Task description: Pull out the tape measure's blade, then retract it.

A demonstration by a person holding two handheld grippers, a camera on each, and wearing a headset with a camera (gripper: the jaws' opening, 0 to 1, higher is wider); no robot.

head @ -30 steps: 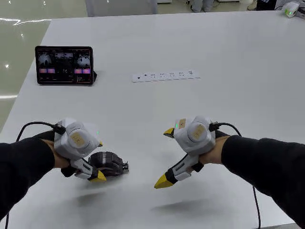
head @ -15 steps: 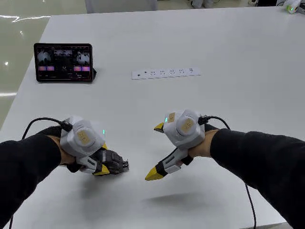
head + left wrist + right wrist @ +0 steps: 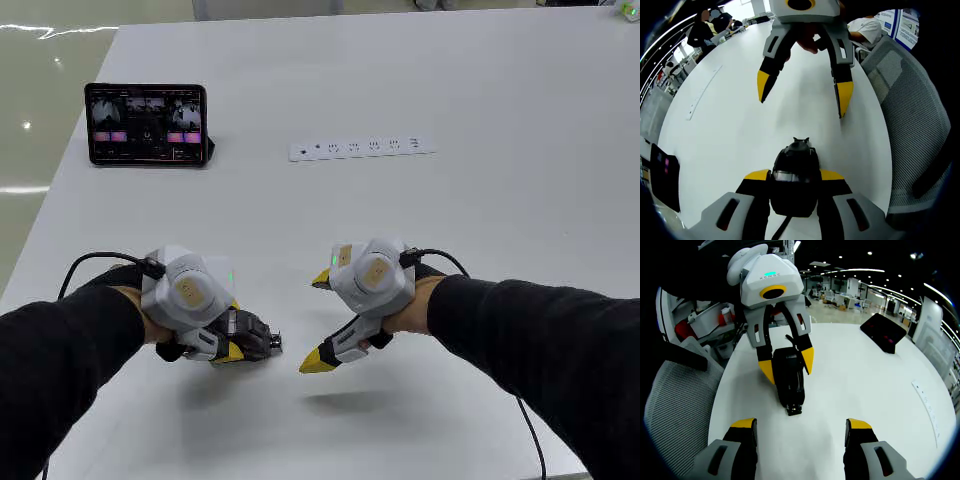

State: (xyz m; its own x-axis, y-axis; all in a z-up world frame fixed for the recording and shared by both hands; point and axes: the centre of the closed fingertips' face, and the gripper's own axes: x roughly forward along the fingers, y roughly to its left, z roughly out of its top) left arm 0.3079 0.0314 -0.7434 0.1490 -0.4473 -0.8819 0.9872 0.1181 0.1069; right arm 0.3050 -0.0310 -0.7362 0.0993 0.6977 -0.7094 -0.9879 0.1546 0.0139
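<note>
A black tape measure [image 3: 249, 337] lies on the white table [image 3: 460, 215], its blade tip [image 3: 274, 344] pointing right. My left gripper [image 3: 232, 338] is shut on its body; in the left gripper view the case [image 3: 795, 175] sits clamped between the yellow-tipped jaws. My right gripper [image 3: 320, 322] stands open a short way right of the blade tip, apart from it. From the right gripper view the tape measure [image 3: 789, 377] lies ahead between the left gripper's jaws, with my own jaws wide at the bottom. The right gripper [image 3: 801, 94] faces the camera in the left gripper view.
A tablet [image 3: 147, 124] stands at the back left. A white power strip [image 3: 362, 149] lies flat at mid table. A cable [image 3: 90, 263] trails from the left gripper and another cable [image 3: 450, 262] from the right. A mesh chair [image 3: 907, 110] stands beside the table.
My left gripper has closed in on the tape measure and now grips it. The right gripper has moved left, toward the blade tip.
</note>
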